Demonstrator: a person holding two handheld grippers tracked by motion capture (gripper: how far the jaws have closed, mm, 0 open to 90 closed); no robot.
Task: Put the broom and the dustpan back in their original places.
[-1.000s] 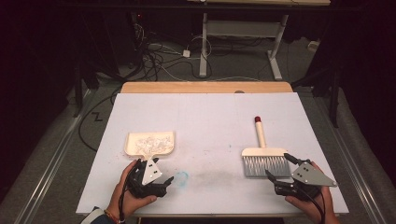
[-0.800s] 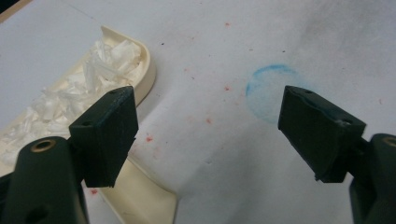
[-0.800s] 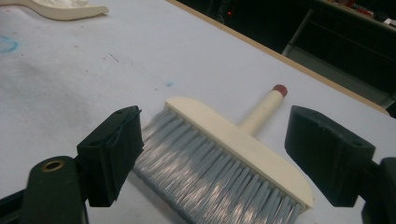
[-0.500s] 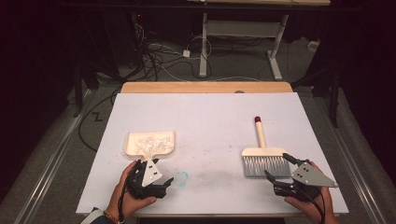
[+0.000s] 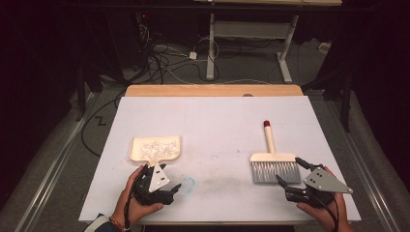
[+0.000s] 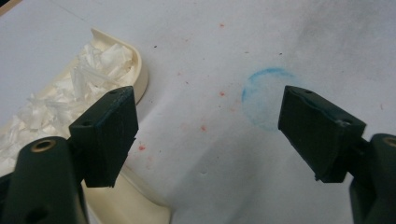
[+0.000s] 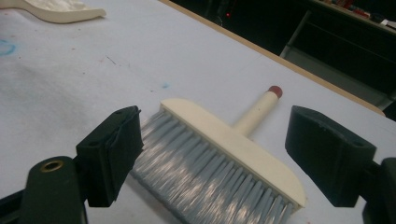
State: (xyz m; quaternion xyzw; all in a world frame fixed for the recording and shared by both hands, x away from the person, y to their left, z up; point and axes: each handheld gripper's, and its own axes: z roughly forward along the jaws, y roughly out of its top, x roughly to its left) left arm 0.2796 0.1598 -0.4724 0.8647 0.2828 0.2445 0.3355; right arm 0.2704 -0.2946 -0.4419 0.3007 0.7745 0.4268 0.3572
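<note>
Bench (image 5: 217,121), white top. Dustpan (image 5: 155,148), cream, with white shreds, lower left of the high view; left hand-held gripper (image 5: 167,189) just below it, jaws wide, empty. Brush (image 5: 272,162), grey bristles, lower right; right hand-held gripper (image 5: 290,173) beside the bristles, jaws wide, empty.

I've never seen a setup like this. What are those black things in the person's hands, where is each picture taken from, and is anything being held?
A person holds a hand-operated two-jaw gripper in each hand. The high view looks down on the white table: left gripper, right gripper. The other two pictures come from cameras riding on each gripper, looking along its jaws. On the table lie a cream dustpan containing white shreds, a brush with grey bristles, and a faint blue ring mark. Both grippers are open and hold nothing.
</note>
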